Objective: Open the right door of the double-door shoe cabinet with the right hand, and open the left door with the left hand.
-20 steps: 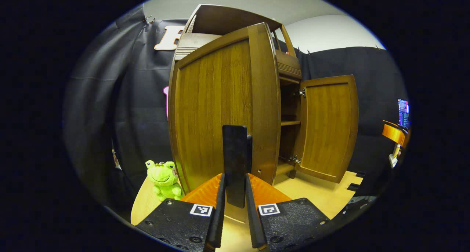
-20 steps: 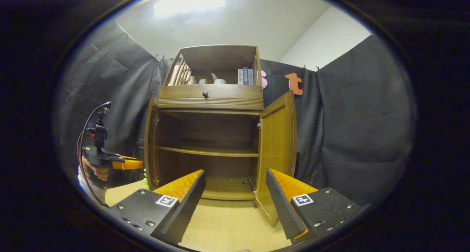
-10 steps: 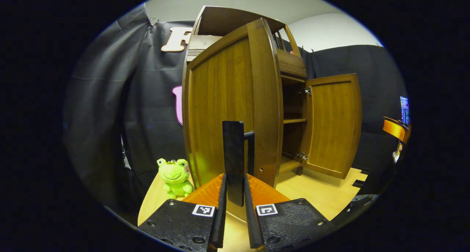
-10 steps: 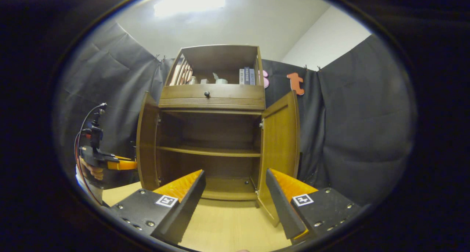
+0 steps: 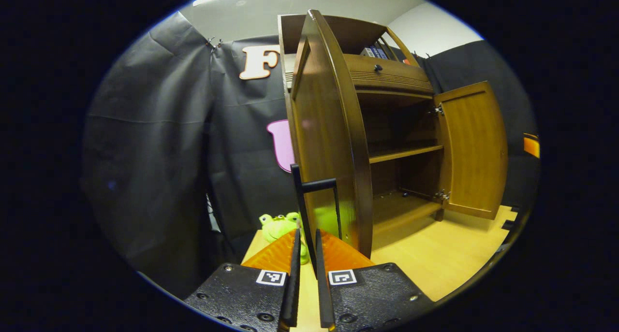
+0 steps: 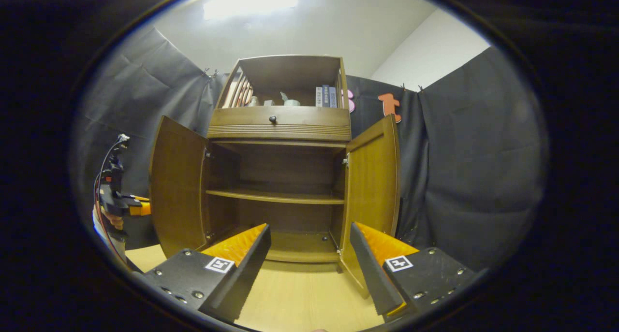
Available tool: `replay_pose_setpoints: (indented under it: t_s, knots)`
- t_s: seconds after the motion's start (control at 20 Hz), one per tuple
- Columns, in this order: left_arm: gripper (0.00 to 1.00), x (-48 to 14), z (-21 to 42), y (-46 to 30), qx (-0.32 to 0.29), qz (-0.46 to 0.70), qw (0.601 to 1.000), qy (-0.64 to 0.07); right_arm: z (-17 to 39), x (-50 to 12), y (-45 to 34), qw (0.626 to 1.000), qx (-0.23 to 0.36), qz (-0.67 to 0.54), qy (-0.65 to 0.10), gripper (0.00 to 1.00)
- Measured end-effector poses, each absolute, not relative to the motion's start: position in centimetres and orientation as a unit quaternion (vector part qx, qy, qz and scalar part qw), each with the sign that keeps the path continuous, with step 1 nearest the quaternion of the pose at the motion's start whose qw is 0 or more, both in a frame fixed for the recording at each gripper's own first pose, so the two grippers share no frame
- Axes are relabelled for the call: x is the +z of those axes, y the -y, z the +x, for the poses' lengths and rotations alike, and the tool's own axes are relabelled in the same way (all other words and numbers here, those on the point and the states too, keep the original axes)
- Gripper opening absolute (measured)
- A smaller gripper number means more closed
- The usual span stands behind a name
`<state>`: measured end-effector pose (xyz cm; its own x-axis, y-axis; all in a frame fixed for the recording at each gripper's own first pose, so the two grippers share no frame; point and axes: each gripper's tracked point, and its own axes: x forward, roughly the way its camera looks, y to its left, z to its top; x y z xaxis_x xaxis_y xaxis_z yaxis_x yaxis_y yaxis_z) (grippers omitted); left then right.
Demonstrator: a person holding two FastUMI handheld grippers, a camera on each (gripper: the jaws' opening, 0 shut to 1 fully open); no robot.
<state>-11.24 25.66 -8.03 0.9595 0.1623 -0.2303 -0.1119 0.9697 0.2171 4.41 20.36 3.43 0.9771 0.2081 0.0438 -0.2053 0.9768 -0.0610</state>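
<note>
The brown wooden shoe cabinet (image 6: pixel 279 124) stands with both doors swung out. Seen edge-on in the left gripper view, the left door (image 5: pixel 324 143) carries a black bar handle (image 5: pixel 299 201). My left gripper (image 5: pixel 306 233) is shut on that handle, the bar running down between its fingers. The right door (image 5: pixel 476 148) hangs wide open farther right. In the right gripper view my right gripper (image 6: pixel 310 228) is open and holds nothing, a little in front of the cabinet's bare lower shelves, between the left door (image 6: pixel 176 187) and the right door (image 6: pixel 372 187).
A green frog plush (image 5: pixel 278 225) sits on the pale wooden floor (image 5: pixel 435 254) just left of the cabinet. Books (image 6: pixel 325 96) and small items stand in the top compartment above a drawer knob (image 6: pixel 272 120). A hand (image 6: pixel 113 221) holds the left gripper's body (image 6: pixel 113 201) behind the left door.
The left door has swung farther open with my left gripper shut on its handle, moving outward to the left. My right gripper has stayed open and nearly still.
</note>
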Motion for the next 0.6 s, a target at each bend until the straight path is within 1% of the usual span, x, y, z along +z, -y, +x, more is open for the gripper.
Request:
replay_pose_setpoints:
  t_s: [0.05,0.25,0.4,0.45,0.55,0.6]
  knots:
    - [0.18,-8.0,-11.3,-26.2,0.072,0.099,0.985,-0.122,4.6,3.4,-20.5,0.994,0.103,-0.028,0.024,0.97]
    - [0.18,-7.9,-11.6,-27.6,0.073,0.069,0.988,-0.118,4.9,3.0,-21.0,0.994,0.101,-0.030,0.020,0.98]
    - [0.18,-8.1,-12.1,-28.0,0.070,0.050,0.989,-0.122,5.2,2.8,-21.6,0.994,0.104,-0.035,0.017,0.98]
    - [0.14,-8.0,-12.2,-27.8,0.070,0.049,0.989,-0.123,5.2,2.7,-21.7,0.994,0.106,-0.037,0.016,0.98]
    - [0.22,-7.9,-12.4,-28.1,0.074,0.050,0.988,-0.126,5.1,2.5,-22.0,0.993,0.111,-0.039,0.012,0.98]
    - [0.20,-7.7,-12.5,-28.1,0.076,0.051,0.988,-0.126,5.2,2.4,-22.2,0.993,0.114,-0.039,0.011,0.98]
